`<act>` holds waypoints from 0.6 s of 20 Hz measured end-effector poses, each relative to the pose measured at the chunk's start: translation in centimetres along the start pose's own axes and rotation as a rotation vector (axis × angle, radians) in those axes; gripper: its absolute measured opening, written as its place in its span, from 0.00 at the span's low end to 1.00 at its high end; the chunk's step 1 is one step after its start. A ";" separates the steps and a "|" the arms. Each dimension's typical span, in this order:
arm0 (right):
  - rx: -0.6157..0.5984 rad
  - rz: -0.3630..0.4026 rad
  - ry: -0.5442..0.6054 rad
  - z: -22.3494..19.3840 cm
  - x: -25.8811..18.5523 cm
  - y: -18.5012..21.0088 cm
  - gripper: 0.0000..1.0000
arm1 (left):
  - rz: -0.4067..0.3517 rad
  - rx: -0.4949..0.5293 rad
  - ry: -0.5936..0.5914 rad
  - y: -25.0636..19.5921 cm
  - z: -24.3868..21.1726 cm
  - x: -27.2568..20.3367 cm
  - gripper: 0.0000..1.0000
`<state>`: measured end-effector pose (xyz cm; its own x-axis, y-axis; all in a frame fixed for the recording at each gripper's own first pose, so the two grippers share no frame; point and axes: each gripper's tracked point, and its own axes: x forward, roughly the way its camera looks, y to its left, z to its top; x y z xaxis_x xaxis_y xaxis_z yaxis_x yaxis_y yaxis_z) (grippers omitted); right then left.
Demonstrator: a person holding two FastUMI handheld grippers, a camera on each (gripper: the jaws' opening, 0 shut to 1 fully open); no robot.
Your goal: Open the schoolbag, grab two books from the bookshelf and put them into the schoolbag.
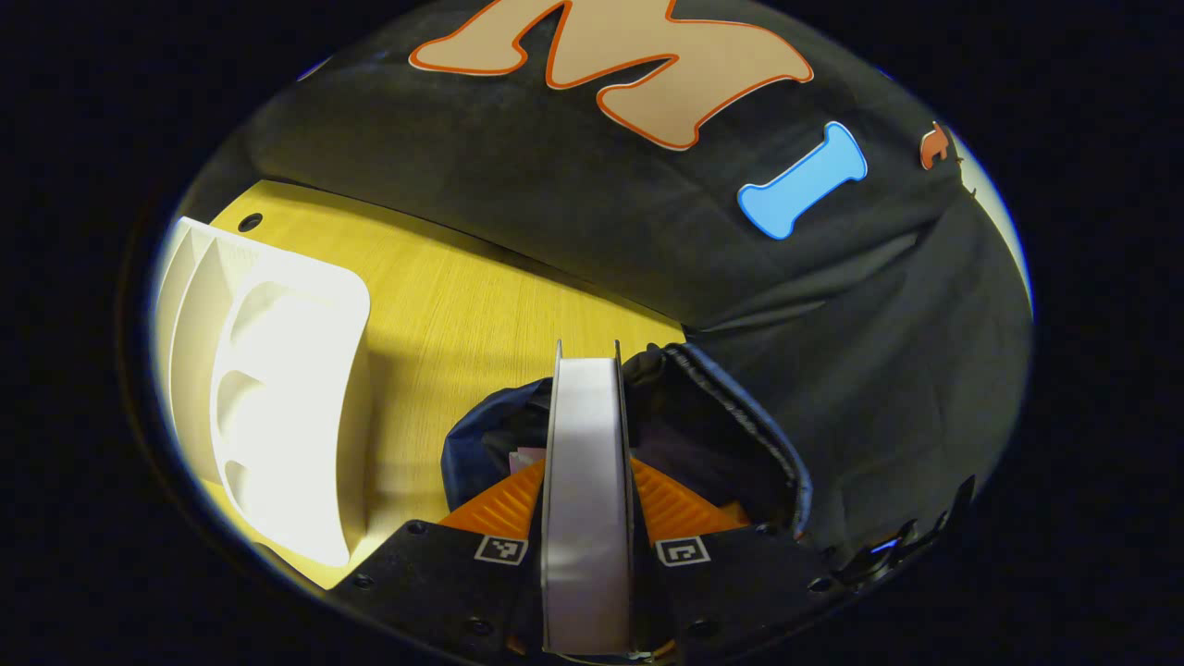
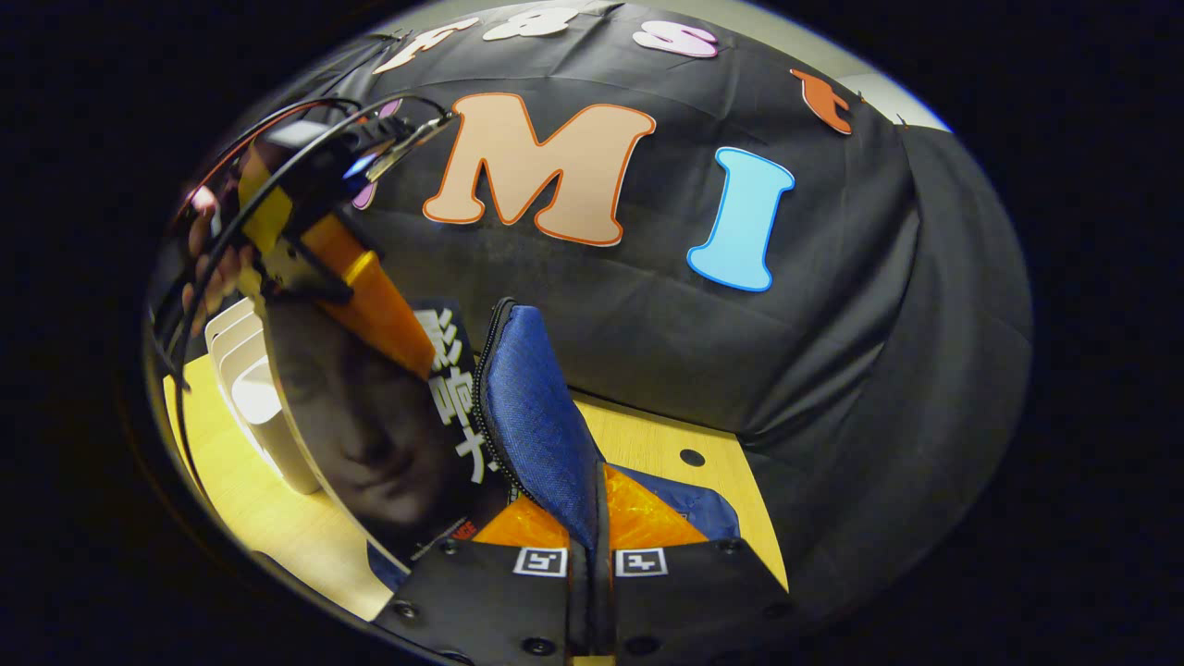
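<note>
In the left gripper view my left gripper (image 1: 587,467) is shut on a book (image 1: 585,435), seen edge-on with pale pages between dark covers. The book hangs over the open mouth of the dark blue schoolbag (image 1: 749,435). In the right gripper view my right gripper (image 2: 592,518) is shut on the schoolbag's blue flap (image 2: 532,416) and holds it upright by its zipper edge. To its left, the left gripper (image 2: 412,356) grips the book (image 2: 370,444) from above; the dark cover faces this camera and its lower edge dips beside the flap.
A white bookshelf (image 1: 277,407) stands on the wooden table (image 1: 462,314) left of the bag, also visible as the bookshelf (image 2: 264,407) behind the book. A hand (image 2: 208,268) and cables sit above the left gripper. Black cloth wall rises just behind the table.
</note>
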<state>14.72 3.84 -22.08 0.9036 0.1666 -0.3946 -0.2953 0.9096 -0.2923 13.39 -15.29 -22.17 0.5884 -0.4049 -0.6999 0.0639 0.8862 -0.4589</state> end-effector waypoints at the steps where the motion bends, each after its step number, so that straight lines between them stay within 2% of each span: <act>1: 0.005 0.001 0.002 0.0 0.0 0.0 0.05 | -0.033 -0.043 -0.019 -0.4 -0.1 0.7 0.35; 4: 0.015 0.010 0.007 0.0 0.0 0.3 0.05 | -0.085 -0.100 -0.035 -0.8 -0.9 2.5 0.36; 9: 0.052 0.016 0.008 0.1 -0.1 0.9 0.05 | -0.167 -0.115 -0.040 -2.3 -2.5 5.4 0.36; 12: 0.077 0.016 0.015 0.1 0.0 0.9 0.05 | -0.208 -0.172 -0.039 -2.1 -3.4 6.5 0.36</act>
<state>14.47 4.66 -22.18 0.8939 0.1763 -0.4122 -0.2848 0.9334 -0.2183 14.35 -20.54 -27.57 0.6076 -0.5625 -0.5607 0.0512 0.7322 -0.6791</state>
